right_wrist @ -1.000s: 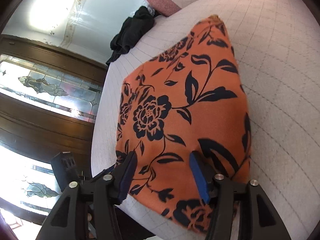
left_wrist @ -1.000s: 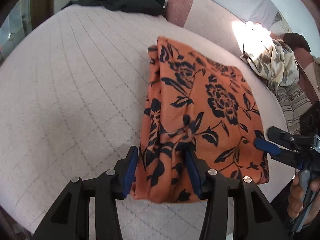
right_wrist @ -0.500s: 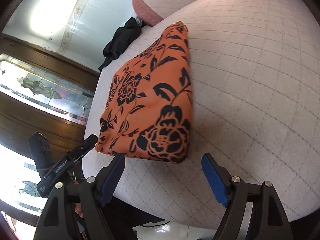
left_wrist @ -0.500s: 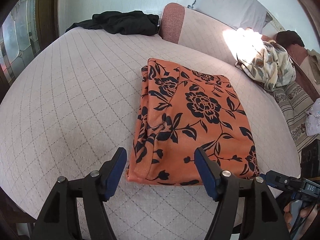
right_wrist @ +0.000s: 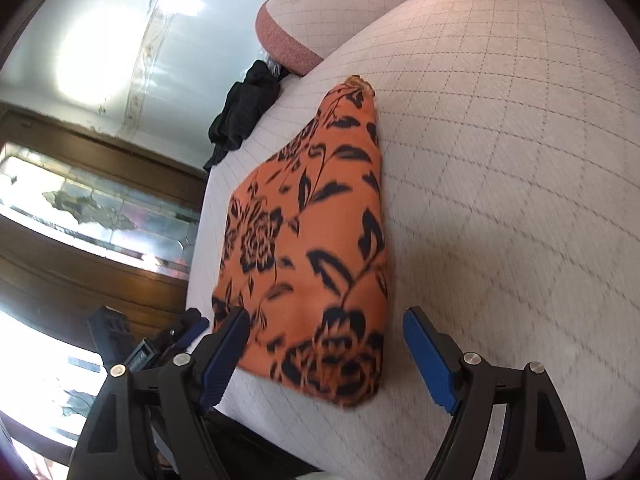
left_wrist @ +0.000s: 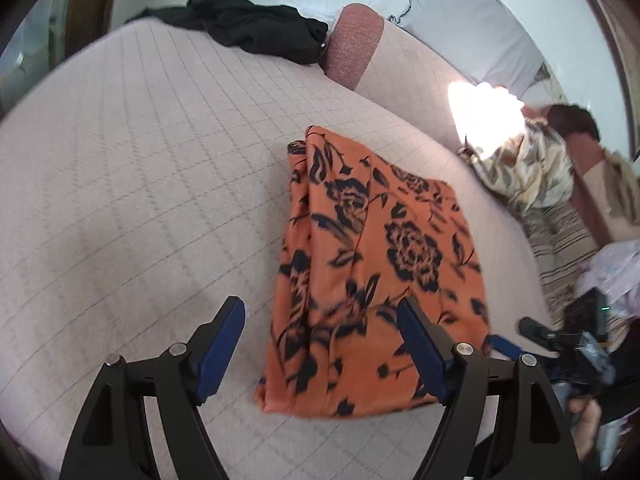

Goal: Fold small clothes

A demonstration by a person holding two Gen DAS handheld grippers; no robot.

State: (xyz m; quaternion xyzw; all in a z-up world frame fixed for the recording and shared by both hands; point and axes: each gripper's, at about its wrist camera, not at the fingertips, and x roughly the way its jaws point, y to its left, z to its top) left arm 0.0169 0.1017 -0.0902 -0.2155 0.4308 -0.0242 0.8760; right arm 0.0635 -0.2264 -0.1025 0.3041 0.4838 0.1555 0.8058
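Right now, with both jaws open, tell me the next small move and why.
Probably ease the left hand-held gripper forward to pinch the near edge of the orange floral cloth. It lies folded on the quilted bed, ungripped, its near hem between the open fingers; the right hand-held gripper is open at the other corner.

Orange floral garment [left_wrist: 372, 280] near edge motion-blurred

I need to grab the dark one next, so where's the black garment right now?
In the left wrist view, the black garment lies crumpled at the bed's far edge, just left of the pink bolster, well beyond the folded orange floral cloth.
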